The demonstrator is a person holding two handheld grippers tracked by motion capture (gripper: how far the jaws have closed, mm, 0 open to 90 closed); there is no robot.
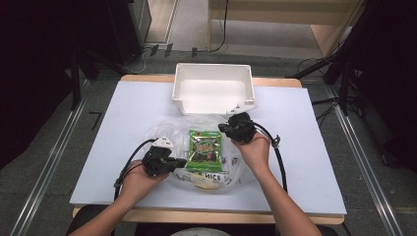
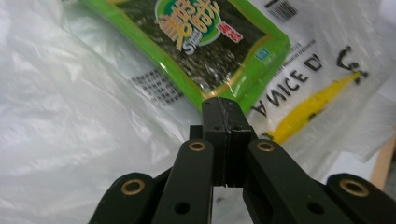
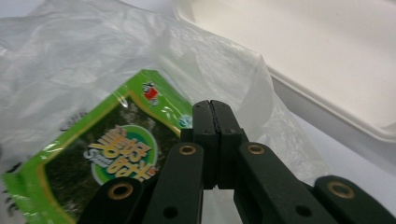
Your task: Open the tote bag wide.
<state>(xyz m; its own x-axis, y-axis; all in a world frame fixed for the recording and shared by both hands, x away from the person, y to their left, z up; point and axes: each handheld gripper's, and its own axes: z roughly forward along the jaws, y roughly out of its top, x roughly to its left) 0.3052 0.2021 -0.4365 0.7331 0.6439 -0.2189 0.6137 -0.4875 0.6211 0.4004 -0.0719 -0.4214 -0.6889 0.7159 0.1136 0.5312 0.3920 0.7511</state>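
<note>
Both forearms come in from the near edge of the table (image 1: 305, 162), angled inward toward a green seaweed packet (image 1: 204, 150) lying on a clear plastic bag (image 1: 167, 129) at mid-table. The left gripper (image 1: 181, 161) lies low, pointing right at the packet's near left corner, jaws pressed together on that corner and the bag film. The right gripper (image 1: 222, 128) points left at the packet's far right corner, jaws likewise closed there. A white tray (image 1: 213, 88) sits just beyond.

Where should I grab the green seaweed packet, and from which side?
Take the green seaweed packet by its thin sealed edge nearest the person, probably coming in low from that side. It lies flat on the plastic bag, so only an edge offers a bite.
</note>
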